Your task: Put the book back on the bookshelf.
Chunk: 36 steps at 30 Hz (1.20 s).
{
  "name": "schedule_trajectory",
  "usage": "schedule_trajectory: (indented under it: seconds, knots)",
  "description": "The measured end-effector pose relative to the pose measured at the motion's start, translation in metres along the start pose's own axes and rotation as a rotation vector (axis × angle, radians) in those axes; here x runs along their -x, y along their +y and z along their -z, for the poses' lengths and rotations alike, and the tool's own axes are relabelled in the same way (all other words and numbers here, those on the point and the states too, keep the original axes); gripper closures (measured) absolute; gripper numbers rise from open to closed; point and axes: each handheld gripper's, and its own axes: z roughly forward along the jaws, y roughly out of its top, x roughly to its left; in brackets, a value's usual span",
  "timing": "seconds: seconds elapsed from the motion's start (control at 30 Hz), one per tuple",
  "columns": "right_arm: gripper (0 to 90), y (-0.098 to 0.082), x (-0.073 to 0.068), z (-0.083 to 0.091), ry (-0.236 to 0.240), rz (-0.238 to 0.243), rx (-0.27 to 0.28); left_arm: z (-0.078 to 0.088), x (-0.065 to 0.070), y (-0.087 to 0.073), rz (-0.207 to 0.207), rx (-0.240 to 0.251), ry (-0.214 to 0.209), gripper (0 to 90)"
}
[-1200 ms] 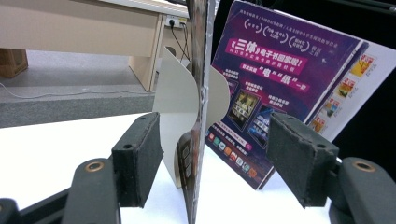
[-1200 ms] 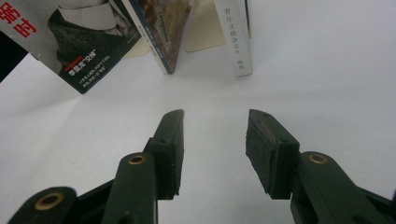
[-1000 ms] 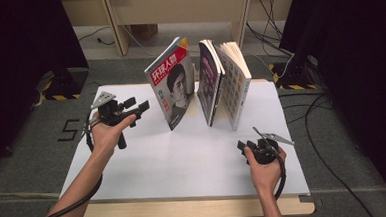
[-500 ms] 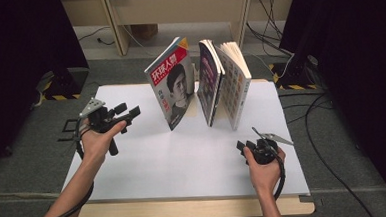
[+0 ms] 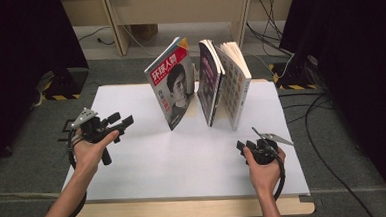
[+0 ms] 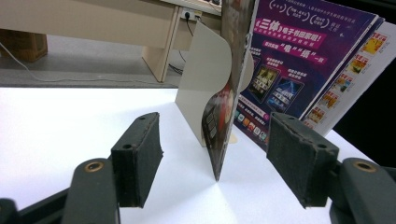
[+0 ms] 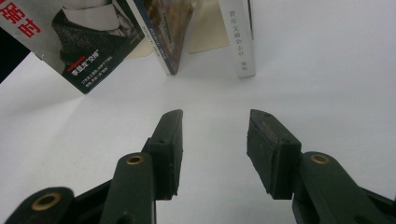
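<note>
We see three magazines standing upright near the far middle of the white surface [image 5: 149,166]: the portrait magazine [image 5: 172,89], the purple magazine [image 5: 209,85] and the pale-spined one [image 5: 235,86]. The left gripper [image 5: 117,122] hovers well left of them, jaws released and empty. The right gripper [image 5: 243,147] sits near the front right, jaws likewise apart and empty.

three books [image 5: 207,85] upright, mid-table [image 5: 149,171], grippers flanking

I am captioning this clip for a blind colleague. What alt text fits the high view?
Three magazines stand upright mid-table on a white tabletop: a red-titled portrait magazine, a dark purple magazine and a pale white-spined magazine. A person's hands hold the open black left gripper and black right gripper nearer, touching nothing.
</note>
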Motion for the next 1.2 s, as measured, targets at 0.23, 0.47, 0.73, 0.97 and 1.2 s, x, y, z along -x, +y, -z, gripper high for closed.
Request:
schedule_trajectory:
  seconds: [0.23, 0.47, 0.73, 0.97, 1.2]
  knots:
    - [55.9, 0.0, -0.001, 0.001, -0.003, -0.009, -0.002, 0.012, -0.005, -0.011, 0.004, 0.007, 0.016, 34.5]
    - [55.7, 0.0, -0.001, 0.001, -0.006, -0.005, -0.001, 0.024, -0.013, -0.023, 0.01, -0.003, 0.031, 34.6]
    - [55.6, -0.001, -0.003, 0.001, -0.008, -0.009, -0.003, 0.037, -0.023, -0.034, 0.021, -0.007, 0.058, 34.5]
    - [55.3, -0.001, -0.002, 0.001, -0.01, 0.001, 0.001, 0.047, -0.028, -0.045, 0.012, -0.014, 0.08, 34.5]
    - [55.1, -0.001, -0.001, 0.001, -0.011, 0.006, 0.006, 0.054, -0.039, -0.063, 0.021, -0.04, 0.112, 34.5]
